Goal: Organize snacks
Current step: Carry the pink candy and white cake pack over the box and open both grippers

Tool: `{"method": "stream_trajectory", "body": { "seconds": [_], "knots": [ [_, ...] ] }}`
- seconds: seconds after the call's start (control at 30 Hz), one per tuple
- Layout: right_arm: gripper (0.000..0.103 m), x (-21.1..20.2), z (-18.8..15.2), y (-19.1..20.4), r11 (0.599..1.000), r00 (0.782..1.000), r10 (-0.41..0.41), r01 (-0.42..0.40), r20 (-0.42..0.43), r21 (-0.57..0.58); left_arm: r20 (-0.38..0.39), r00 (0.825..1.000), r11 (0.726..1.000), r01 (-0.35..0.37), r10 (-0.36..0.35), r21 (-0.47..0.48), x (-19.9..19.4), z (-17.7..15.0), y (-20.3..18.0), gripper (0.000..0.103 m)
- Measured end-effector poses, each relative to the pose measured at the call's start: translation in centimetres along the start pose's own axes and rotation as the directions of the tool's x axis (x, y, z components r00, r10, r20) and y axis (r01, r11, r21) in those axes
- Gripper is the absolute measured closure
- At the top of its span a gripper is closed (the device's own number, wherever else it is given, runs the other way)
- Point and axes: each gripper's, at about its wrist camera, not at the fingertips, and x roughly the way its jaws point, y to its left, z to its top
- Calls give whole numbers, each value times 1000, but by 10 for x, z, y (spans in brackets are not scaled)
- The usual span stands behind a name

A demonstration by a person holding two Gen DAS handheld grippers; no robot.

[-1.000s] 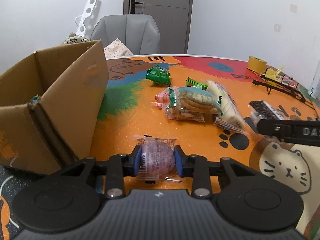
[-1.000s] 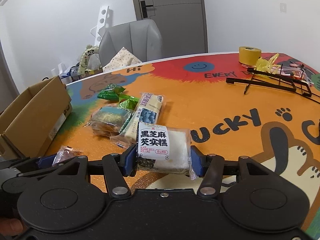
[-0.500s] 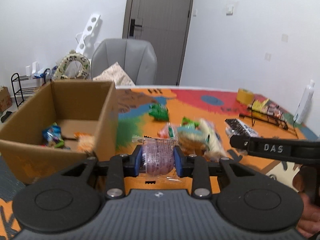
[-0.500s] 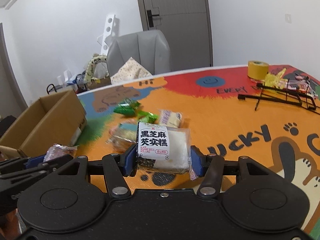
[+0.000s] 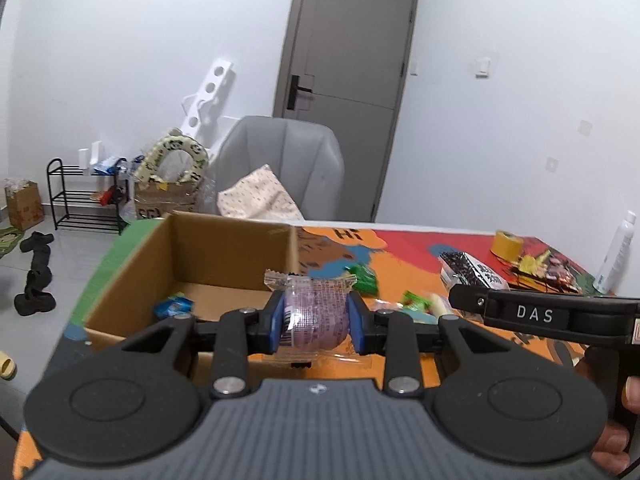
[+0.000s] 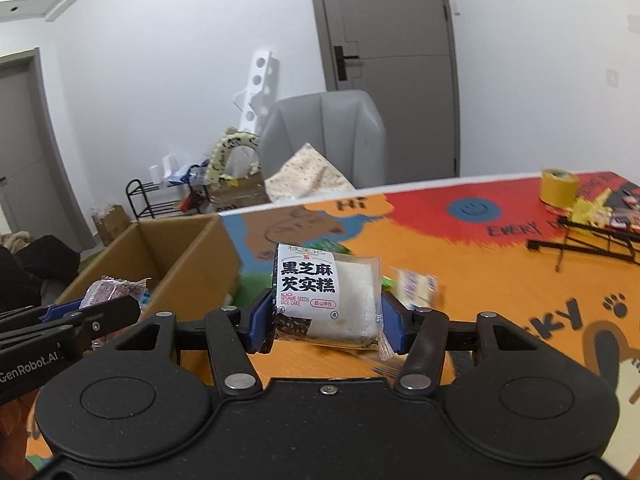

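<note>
Both claws higher now — left claw point(image 5: 315, 317) clamped on purple snack point(image 5: 314, 312), right claw point(image 6: 326, 322) on rice cake point(image 6: 332, 296).

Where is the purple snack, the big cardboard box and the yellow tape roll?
purple snack point(image 5: 316, 312): left wrist view, middle of the wrapper between the pads.
cardboard box point(image 5: 224, 256): left wrist view, inner back wall.
yellow tape roll point(image 6: 559, 186): right wrist view, outer side.

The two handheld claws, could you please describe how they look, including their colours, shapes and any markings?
Both match: the left claw and right claw each have black plastic linkage arms with silver pivot screws, two round black discs and blue finger pads at the tips. The left body is ribbed grey; the right is black. From the side, one reads "DAS" in white, the other "GenRobot.AI". No cables or sleeves show.
</note>
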Motion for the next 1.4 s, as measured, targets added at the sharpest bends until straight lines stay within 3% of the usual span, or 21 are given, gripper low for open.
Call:
{"method": "stream_trajectory", "body": {
  "seconds": [0.5, 1.27, 1.4],
  "knots": [
    [50, 20, 19, 60, 996, 999, 51, -50, 18, -75, 17, 997, 993, -69, 71, -94, 9, 16, 71, 71],
    [50, 58, 33, 90, 997, 997, 66, -67, -35, -49, -46, 999, 991, -21, 15, -131, 62, 30, 100, 71],
    [50, 64, 37, 97, 996, 997, 65, -67, -41, -52, -41, 999, 987, -21, 15, -160, 60, 32, 110, 63]
  ]
}}
